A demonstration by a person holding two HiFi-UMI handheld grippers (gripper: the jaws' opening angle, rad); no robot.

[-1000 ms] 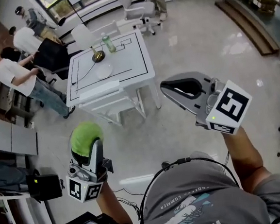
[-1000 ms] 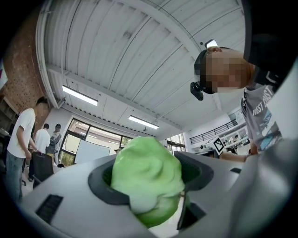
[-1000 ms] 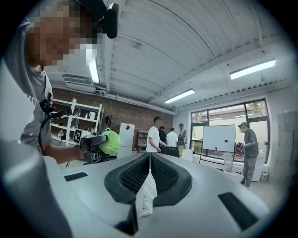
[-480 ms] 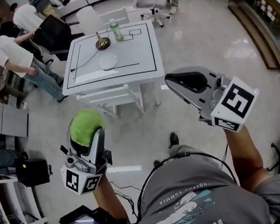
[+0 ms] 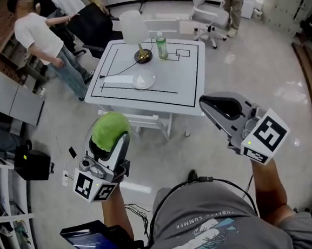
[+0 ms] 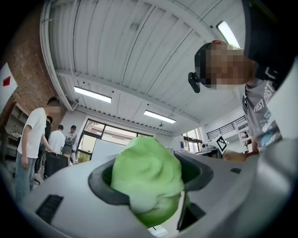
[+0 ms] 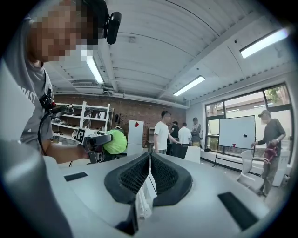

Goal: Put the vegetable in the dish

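Table (image 5: pixel 187 83) nearer now; left gripper (image 5: pixel 112 137) grips the vegetable (image 5: pixel 106 128), right gripper (image 5: pixel 214 104) clenched empty; seemingly a dish (image 5: pixel 144 81) well ahead of both jaws.

We stand before table (image 5: pixel 184 75); on it dish (image 5: pixel 144 81) nearest us, bottle (image 5: pixel 161 45) behind dish. We note vegetable (image 5: pixel 109 128) between jaws of left gripper (image 5: pixel 109 139), right gripper (image 5: pixel 219 106) to its right.

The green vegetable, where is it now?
Head view, lower left: the vegetable is clamped in the left tongs, above the floor, short of the white table with the dish.
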